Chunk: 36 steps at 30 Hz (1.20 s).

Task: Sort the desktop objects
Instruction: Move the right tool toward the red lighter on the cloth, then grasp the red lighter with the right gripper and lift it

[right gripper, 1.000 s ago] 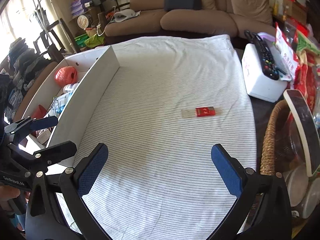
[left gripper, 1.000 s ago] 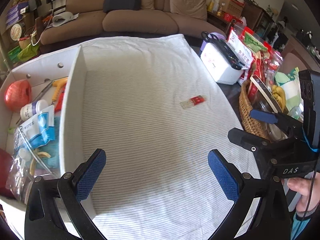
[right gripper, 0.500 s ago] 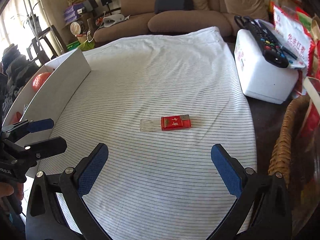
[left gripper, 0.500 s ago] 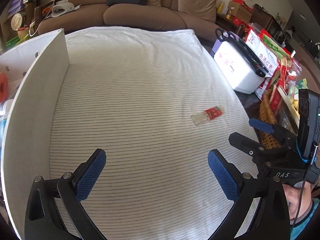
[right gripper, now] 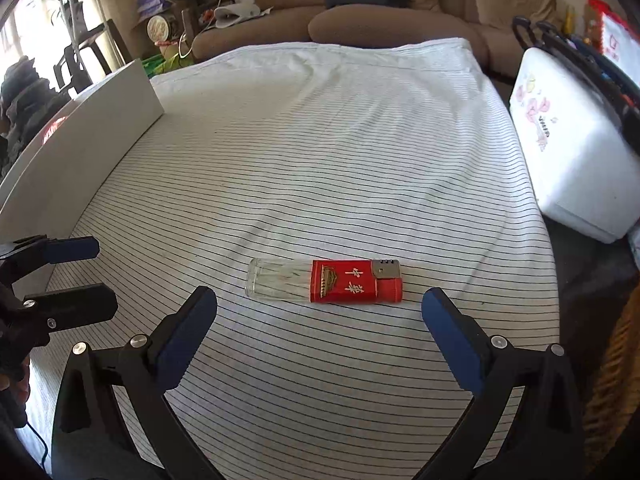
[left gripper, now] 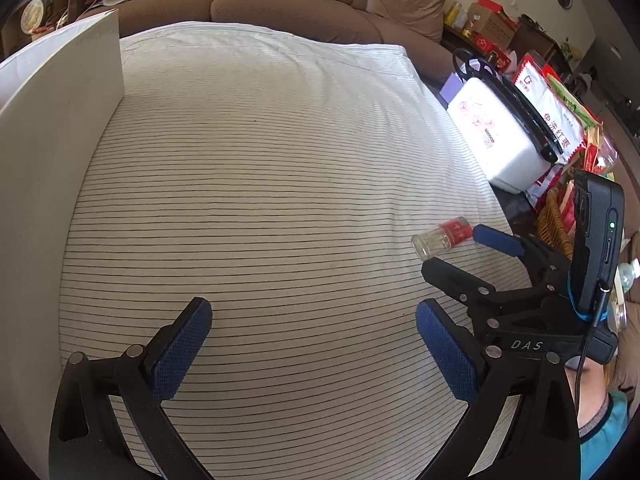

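A red and clear lighter lies flat on the striped cloth, its clear end to the left. My right gripper is open and empty, low over the cloth, with the lighter just ahead between its blue pads. The left wrist view shows the lighter at the right, beside the right gripper. My left gripper is open and empty over bare cloth. A white box wall stands to the left.
A white tissue box with a remote control on it stands at the right cloth edge. A wicker basket and snack bags lie beyond it. A brown sofa is behind the table.
Both grippers have moved down and forward. The right gripper has closed in on the lighter, which now sits close between its open fingers. The box's contents have dropped out of view.
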Motion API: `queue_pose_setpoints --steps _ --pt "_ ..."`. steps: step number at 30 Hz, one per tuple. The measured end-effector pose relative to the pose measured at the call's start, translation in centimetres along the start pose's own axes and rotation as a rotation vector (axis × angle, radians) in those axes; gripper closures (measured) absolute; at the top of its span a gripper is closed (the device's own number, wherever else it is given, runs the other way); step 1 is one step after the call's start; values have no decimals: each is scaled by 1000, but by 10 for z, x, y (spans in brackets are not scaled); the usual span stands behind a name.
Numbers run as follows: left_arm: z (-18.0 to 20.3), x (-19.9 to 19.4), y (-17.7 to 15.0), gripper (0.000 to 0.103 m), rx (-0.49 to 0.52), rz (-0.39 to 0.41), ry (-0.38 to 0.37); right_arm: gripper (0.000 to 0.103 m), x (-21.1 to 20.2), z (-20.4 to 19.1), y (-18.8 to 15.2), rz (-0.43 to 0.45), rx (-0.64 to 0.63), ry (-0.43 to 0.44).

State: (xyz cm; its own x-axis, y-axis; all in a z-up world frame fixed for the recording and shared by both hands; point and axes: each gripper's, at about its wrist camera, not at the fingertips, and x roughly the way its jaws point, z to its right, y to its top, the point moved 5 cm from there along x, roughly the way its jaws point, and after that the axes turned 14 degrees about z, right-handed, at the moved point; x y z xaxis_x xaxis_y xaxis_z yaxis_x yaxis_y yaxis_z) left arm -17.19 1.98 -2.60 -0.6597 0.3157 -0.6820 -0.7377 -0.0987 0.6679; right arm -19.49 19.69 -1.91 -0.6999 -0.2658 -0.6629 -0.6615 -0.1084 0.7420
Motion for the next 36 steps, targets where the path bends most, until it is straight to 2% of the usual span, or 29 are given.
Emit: queue_pose_setpoints --steps 2,6,11,14,17,20,24,26,27,30,31,34,36 --pt "1 1 2 0 -10 0 -14 1 6 0 1 -4 -4 -12" --pt "7 2 4 0 -35 -8 -59 22 7 1 5 11 -10 -34" --pt "16 5 2 0 -85 -23 -117 22 0 -1 1 18 -36 -39" --pt "18 7 1 0 -202 -62 -230 22 -7 -4 -1 29 -44 -29" --pt "24 12 2 0 -349 -132 -431 22 -25 -10 3 67 -52 20" --pt "30 7 4 0 -439 -168 -593 22 -52 -26 10 108 -84 110" --pt "32 -9 2 1 -502 -159 -683 22 -88 -54 17 139 -138 221" --pt "37 -18 0 14 -501 -169 -721 22 -99 -68 18 132 -155 263" --pt "40 -23 -1 28 -493 -178 -737 22 -104 -75 19 128 -164 276" --pt "46 -42 -2 38 -438 -174 -744 22 -115 -96 21 127 -203 301" --pt "46 -48 -1 47 -428 -171 -741 22 -118 -102 21 126 -215 307" --pt "43 -69 4 62 -411 -137 -733 22 -127 -119 23 126 -234 326" --pt "37 -87 10 66 -383 -108 -714 22 -133 -132 24 128 -256 335"
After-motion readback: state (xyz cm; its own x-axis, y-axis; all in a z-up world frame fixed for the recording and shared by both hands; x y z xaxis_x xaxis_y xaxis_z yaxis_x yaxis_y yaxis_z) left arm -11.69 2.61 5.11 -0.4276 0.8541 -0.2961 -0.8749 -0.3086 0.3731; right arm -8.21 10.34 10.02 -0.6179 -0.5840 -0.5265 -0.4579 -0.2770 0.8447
